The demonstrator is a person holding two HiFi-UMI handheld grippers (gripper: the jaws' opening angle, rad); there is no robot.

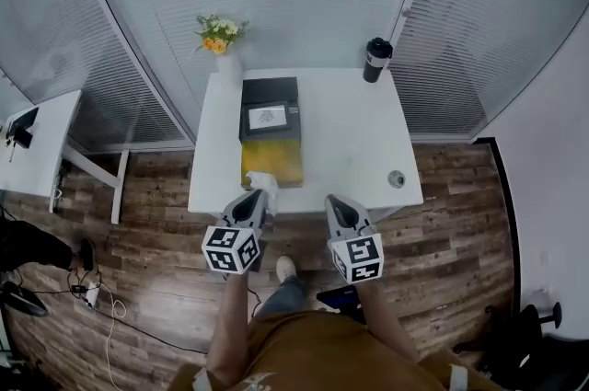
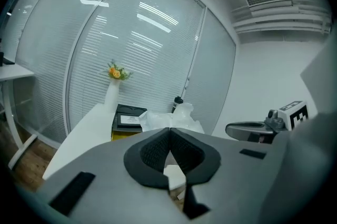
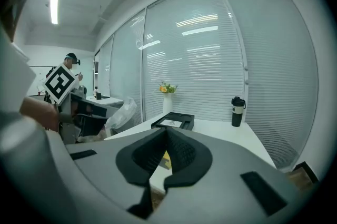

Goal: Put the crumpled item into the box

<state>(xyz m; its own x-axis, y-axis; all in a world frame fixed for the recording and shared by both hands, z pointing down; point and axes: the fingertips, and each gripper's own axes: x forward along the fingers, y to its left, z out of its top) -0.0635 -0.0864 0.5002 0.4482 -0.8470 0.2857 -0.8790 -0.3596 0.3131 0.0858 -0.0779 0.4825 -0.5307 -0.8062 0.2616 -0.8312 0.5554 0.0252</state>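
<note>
**Crumpled item** (image 1: 263, 182): white, thin and wrinkled, either a sheet or a bag; which one is not clear. It sits at the near left corner of the box (image 1: 272, 161), just short of the yellow opening. The left tongs (image 1: 259, 198) are clamped on its lower edge, so the bulk puffs out past the tips. An edge pinch looks enough for something this light.

**Box:** yellow inside and open-topped, lying lengthwise toward the near edge of the worktop (image 1: 350, 136). A black lid or tray (image 1: 270, 104) carrying a white card adjoins its far end. The open top faces up, ready to receive the item.

**Right tongs** (image 1: 334, 201): right of the box, at the worktop's near edge, jaws together on nothing, seemingly kept aside as a spare.

**Beyond the box:**
- Far left: vase of flowers (image 1: 224, 49).
- Far right: black tumbler (image 1: 376, 59).
- Near right: small round object (image 1: 396, 178).
</note>
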